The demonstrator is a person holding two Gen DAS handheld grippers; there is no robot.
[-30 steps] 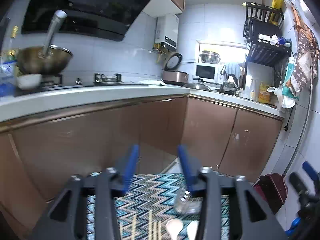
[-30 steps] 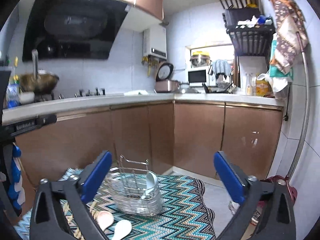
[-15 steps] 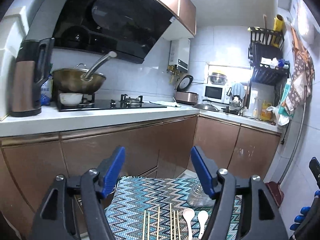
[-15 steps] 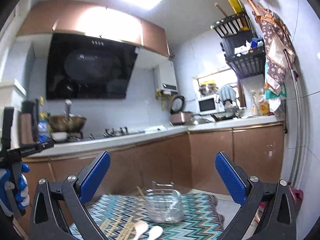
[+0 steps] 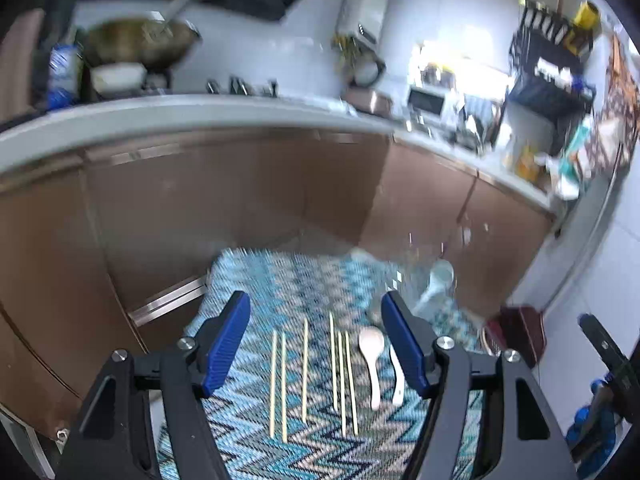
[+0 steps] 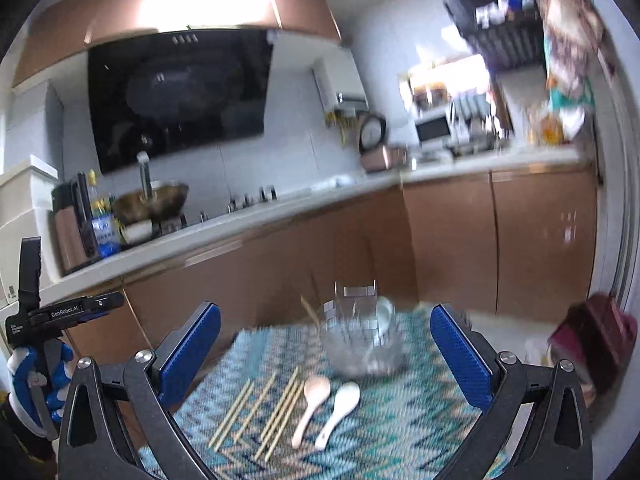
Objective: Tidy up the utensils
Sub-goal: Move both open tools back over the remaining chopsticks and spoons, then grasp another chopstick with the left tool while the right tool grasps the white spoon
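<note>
Several wooden chopsticks (image 5: 306, 368) (image 6: 260, 412) lie side by side on a blue zigzag mat (image 5: 280, 280) (image 6: 400, 420). To their right lie a pinkish spoon (image 5: 370, 344) (image 6: 314, 392) and a white spoon (image 5: 396, 376) (image 6: 344, 400). Behind them stands a metal utensil holder (image 6: 360, 344) (image 5: 436, 284), blurred, with a white spoon in it. My left gripper (image 5: 315, 304) hovers open above the chopsticks with nothing between its blue pads. My right gripper (image 6: 326, 316) is wide open in front of the holder, apart from it.
Brown cabinets (image 5: 240, 200) and a white counter (image 6: 240, 236) run behind the mat. A wok (image 6: 152, 200) sits on the stove. A dark red dustpan (image 5: 516, 332) (image 6: 596, 332) stands on the floor to the right. A gloved hand (image 6: 24, 380) holds the left gripper.
Both views have tipped down towards the mat, so the chopsticks and spoons show more fully. The left jaws have spread wider. The right jaws stay wide open.
</note>
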